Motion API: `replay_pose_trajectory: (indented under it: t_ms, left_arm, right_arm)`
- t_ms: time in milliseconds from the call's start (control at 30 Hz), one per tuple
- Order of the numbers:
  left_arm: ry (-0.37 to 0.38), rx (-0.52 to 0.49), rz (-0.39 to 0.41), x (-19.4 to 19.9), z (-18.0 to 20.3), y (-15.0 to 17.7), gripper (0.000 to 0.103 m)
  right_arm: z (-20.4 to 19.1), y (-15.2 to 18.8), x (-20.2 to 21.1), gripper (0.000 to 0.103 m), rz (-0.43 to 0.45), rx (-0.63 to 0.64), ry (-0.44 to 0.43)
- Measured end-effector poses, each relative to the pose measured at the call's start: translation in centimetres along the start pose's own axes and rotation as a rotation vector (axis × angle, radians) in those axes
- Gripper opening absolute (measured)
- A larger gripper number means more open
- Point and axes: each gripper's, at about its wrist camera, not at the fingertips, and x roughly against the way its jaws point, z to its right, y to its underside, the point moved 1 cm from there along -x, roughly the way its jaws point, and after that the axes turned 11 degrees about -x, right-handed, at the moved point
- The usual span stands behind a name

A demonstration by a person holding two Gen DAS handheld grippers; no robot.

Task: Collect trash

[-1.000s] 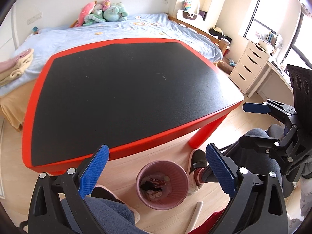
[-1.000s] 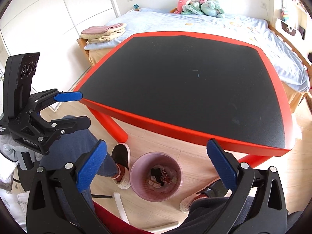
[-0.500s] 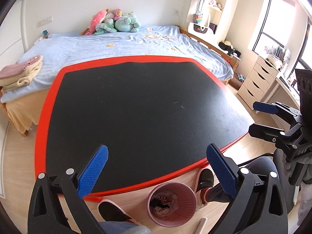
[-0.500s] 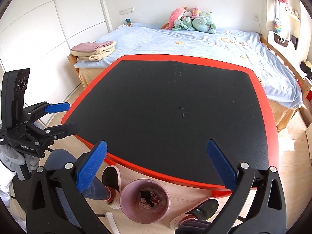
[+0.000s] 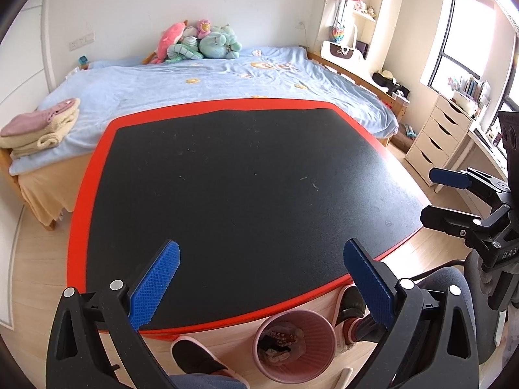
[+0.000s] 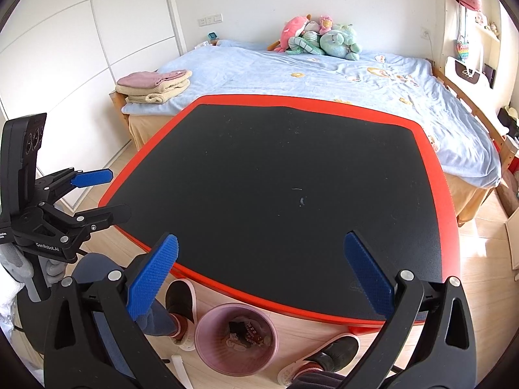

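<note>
Left tongs [image 5: 261, 278] are seen spread wide apart, nothing held between the blue pads; they sit lower centre of the left wrist view, over the near edge of the counter [image 5: 246, 181]. Right tongs [image 6: 261, 275] are likewise spread wide and hold nothing, lower centre of the right wrist view, over the near counter edge.

Each tool is also caught by the other camera: right tongs at the right edge of the left wrist view, beside the counter; left tongs at the left edge of the right wrist view, beside the counter's left corner. Both are seen with jaws apart there too.

Counter top is a black mat with a red border; only faint specks and scuffs are made out on it.

Pink trash bin [image 5: 293, 345] stands on the wooden floor [image 5: 35, 259] just in front of the counter's near edge, bottom centre-right of the left wrist view, bottom centre in the right wrist view. Trash [image 6: 241, 332] is seen inside it: crumpled pale pieces and a dark wrapper with red print. A shoe [image 5: 198, 356] is on either side of the bin.

Behind the counter, upper half of both views, a bed [image 6: 324, 71] with a light blue cover is seen, with plush toys [image 6: 319, 40] at its head and folded towels [image 6: 154, 86] on its left corner. A white drawer unit [image 5: 441, 136] sits at the right of the left wrist view.
</note>
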Motion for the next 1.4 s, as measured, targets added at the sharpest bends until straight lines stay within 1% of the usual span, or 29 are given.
replay_pose_trajectory:
  t_ms: [433, 1400]
  left_arm:
    - [-0.025, -0.002, -0.016, -0.10, -0.05, -0.09, 0.097]
    - [-0.033, -0.007, -0.019, -0.34, 0.13, -0.05, 0.097]
  right_arm:
    - [0.11, -0.06, -0.15, 0.100, -0.001, -0.001, 0.002]
    - [0.30, -0.01, -0.29, 0.100, -0.002, 0.000, 0.003]
